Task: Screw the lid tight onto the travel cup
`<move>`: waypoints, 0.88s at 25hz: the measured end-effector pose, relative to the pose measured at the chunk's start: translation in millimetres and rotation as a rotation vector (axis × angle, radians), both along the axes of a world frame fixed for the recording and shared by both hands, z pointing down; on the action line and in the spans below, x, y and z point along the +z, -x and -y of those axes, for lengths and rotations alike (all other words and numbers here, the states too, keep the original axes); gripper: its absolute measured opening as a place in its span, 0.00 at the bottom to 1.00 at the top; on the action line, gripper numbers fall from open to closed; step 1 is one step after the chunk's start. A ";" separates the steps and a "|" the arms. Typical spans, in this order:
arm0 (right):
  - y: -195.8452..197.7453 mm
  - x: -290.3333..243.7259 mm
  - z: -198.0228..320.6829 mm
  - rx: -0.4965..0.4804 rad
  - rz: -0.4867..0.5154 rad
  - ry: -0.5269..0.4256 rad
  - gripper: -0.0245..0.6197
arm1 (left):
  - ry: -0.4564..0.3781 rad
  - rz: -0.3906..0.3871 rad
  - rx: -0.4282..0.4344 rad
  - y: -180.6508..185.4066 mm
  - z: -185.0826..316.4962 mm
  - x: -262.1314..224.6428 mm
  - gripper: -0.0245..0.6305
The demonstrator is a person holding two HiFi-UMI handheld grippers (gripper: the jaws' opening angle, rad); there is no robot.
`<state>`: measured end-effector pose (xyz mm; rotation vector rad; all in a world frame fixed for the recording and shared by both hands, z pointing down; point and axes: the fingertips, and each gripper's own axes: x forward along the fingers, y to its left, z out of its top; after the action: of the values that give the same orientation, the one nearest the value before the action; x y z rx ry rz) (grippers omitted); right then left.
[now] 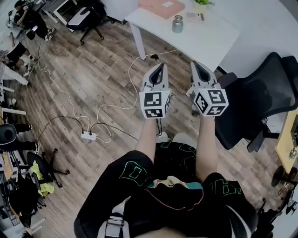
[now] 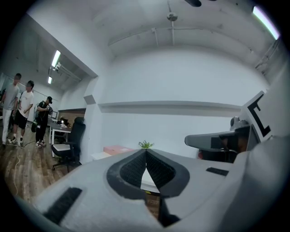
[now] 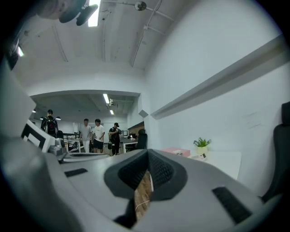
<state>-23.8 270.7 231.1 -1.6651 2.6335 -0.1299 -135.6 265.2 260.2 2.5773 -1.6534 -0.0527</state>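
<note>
Seen from above, a person stands on a wooden floor [image 1: 93, 79] with both forearms stretched forward and a two-jaw gripper in each hand. Far off to the left of the left gripper [image 1: 161, 65], a few people [image 2: 22, 108] stand in an open office. Nearer, but still well to its left, a white power strip [image 1: 88, 135] lies on the floor.

The left gripper points level and straight ahead. Its jaws are pressed together at the tips with nothing between them. Its own camera shows the dark ribbed pads [image 2: 133, 170] meeting in a point. Its marker cube [image 1: 156, 103] sits at the rear, over the hand.

Ahead of both grippers, well apart from their tips, stands a white table [image 1: 205, 42]. On it, from left to right, are a flat pink box [image 1: 161, 7], the travel cup [image 1: 177, 23] and a small potted plant [image 1: 201, 4]. The travel cup is small, grey and metallic. It stands upright, roughly in line with the gap between the two grippers, and neither touches it. Whether its lid is screwed down cannot be told from here.

The right gripper [image 1: 195, 64] is just beside the left one, parallel to it and also level. Its jaws are likewise closed tight and empty. Near it on the right stands a black office chair [image 1: 260, 97].
</note>
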 end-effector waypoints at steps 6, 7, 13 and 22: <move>7.1 -27.9 9.4 0.000 -0.027 -0.058 0.05 | -0.058 -0.039 -0.016 16.2 13.3 -24.5 0.05; 8.5 -30.3 10.1 0.000 -0.031 -0.063 0.05 | -0.064 -0.043 -0.019 19.0 15.2 -27.3 0.05; 9.1 -48.5 22.5 -0.003 -0.056 -0.097 0.05 | -0.105 -0.073 -0.021 27.3 25.1 -39.4 0.05; 6.6 -62.1 70.5 -0.019 -0.029 -0.125 0.05 | -0.117 -0.082 -0.098 59.5 66.8 -38.8 0.05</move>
<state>-30.4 200.1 169.0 -1.6147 2.6183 0.0576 -195.1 198.4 221.4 2.5361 -1.7959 -0.2656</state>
